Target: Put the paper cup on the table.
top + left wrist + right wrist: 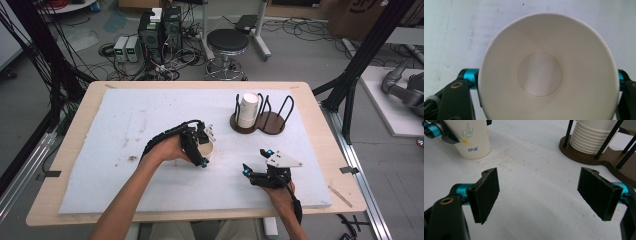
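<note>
White paper cup (549,70) stands between the left gripper (197,150)'s part-open jaws; withdrawing carelessly could tip it.

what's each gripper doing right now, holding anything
Left gripper: jaws either side of the white paper cup; whether they press on it cannot be told.
Right gripper: open, holding nothing.
</note>
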`<state>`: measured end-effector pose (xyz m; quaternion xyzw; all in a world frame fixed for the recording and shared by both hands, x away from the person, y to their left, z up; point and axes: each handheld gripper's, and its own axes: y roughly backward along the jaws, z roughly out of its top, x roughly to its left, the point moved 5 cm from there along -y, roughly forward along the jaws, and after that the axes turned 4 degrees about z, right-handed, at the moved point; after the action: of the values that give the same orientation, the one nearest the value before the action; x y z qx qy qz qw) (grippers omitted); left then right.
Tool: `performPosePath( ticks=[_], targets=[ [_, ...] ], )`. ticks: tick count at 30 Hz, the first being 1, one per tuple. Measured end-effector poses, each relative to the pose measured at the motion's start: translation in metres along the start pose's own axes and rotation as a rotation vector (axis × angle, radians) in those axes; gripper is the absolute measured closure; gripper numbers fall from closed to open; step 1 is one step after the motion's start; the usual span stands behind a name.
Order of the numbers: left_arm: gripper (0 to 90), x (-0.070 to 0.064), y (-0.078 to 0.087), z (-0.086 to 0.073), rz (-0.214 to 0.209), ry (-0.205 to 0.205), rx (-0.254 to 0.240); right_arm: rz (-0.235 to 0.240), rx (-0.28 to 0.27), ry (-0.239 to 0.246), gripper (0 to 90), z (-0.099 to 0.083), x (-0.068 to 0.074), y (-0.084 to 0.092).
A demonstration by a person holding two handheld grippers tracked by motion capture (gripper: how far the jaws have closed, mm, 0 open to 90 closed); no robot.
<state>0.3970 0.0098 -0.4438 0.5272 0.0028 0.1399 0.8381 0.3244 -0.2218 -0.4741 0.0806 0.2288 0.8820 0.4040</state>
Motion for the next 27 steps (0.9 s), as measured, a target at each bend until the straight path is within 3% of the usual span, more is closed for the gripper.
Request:
performPosePath(
  ticks=[5,9,16,27],
  targets=[
    [7.0,-0.001,-0.001,0.001,0.005,0.005,-0.005,0.001,-0.001,0.001,18.1,0.0,0.0,0.0],
    [7.0,0.0,-0.002,-0.003,0.001,0.02,0.009,0.001,-0.004,-0.001,18.1,0.0,0.0,0.0],
    [6.7,0.002,-0.008,-0.018,-0.017,0.073,-0.014,0.0,-0.003,-0.003,18.1,0.0,0.0,0.0],
    [6.8,0.002,0.005,-0.025,-0.017,0.095,-0.067,-0.004,-0.001,0.0,18.1,0.0,0.0,0.0]
  ],
)
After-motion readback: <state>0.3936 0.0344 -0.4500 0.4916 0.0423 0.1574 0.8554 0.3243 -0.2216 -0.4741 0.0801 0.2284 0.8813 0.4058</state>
